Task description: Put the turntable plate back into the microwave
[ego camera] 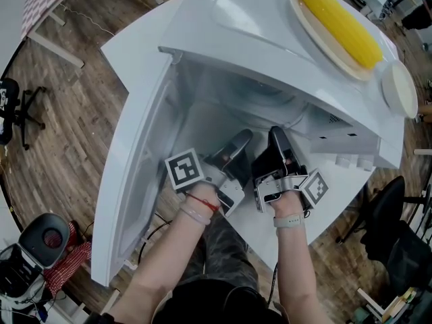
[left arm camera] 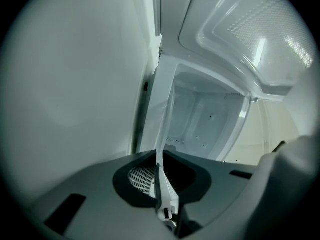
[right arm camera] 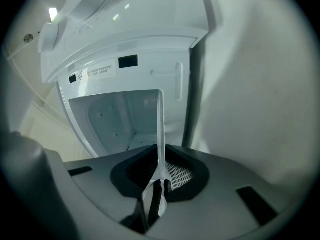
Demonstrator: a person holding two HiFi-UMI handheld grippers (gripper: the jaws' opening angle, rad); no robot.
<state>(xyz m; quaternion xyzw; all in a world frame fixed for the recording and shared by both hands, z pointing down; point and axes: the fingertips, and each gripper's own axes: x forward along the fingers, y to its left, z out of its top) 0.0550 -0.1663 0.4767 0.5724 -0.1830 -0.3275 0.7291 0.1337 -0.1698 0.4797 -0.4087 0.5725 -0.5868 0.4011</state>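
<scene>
Glass held two-handed: grips the turntable plate (right arm camera: 161,116) by its near rim, left gripper (left arm camera: 159,153) and right gripper (right arm camera: 161,146) each closed thin on it. Reaches straight ahead into the open microwave (ego camera: 236,25); probably wants sliding forward, level.

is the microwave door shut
No, the microwave door stands swung wide open at the left of the head view, leaving the cavity exposed.

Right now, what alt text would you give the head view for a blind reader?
The left gripper and right gripper, hand-held, reach into an open white microwave, both shut on a clear plate that barely shows here. Corn lies on a dish on top.
</scene>
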